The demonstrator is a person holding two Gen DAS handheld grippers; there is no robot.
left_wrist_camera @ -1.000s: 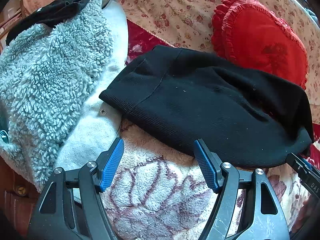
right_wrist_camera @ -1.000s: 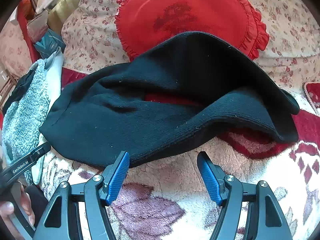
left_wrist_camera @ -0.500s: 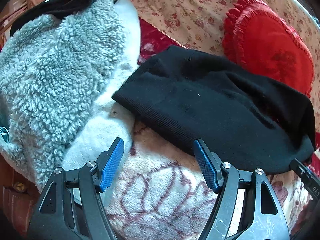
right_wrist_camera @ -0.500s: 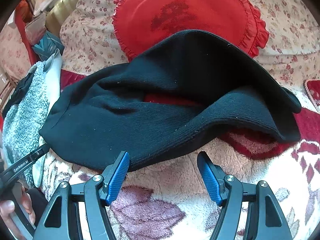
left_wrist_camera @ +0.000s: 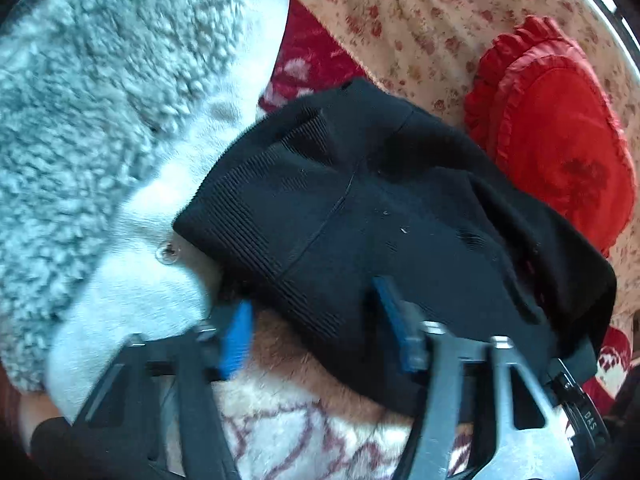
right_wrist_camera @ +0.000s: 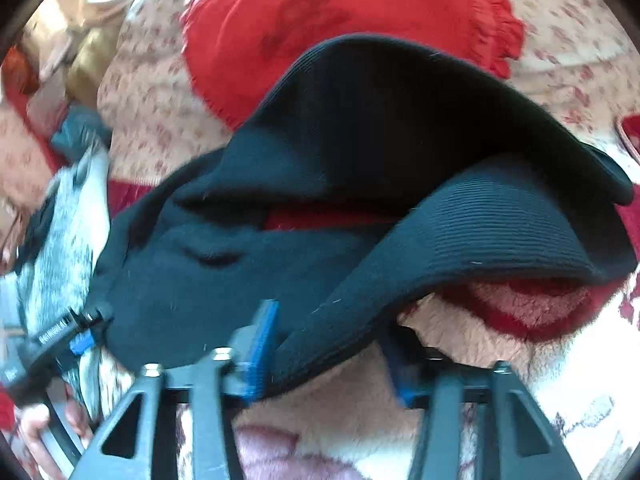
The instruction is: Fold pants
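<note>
— Two grippers work one pair of black pants (left_wrist_camera: 400, 216) on a floral fleece blanket (left_wrist_camera: 304, 436). Where do the pants lie?

— Bunched across the blanket, between a grey sherpa fleece (left_wrist_camera: 100, 120) and a red ruffled pillow (left_wrist_camera: 560, 152). Their far edge rests against the pillow.

— And the left gripper (left_wrist_camera: 316, 320)?

— Its jaws are closing, with the near hem of the pants between the blue pads (left_wrist_camera: 236, 336). Whether the pads already press the cloth, the blurred frame does not show.

— The right gripper (right_wrist_camera: 332, 344)?

— Also closing, at the near ribbed edge, which passes between its fingers. A fold of the edge is lifted off the blanket beside it. The grip itself cannot be told for sure.

— Anything else?

— A person's hand (right_wrist_camera: 36, 428) shows at the lower left of the right view, holding the other gripper.
</note>
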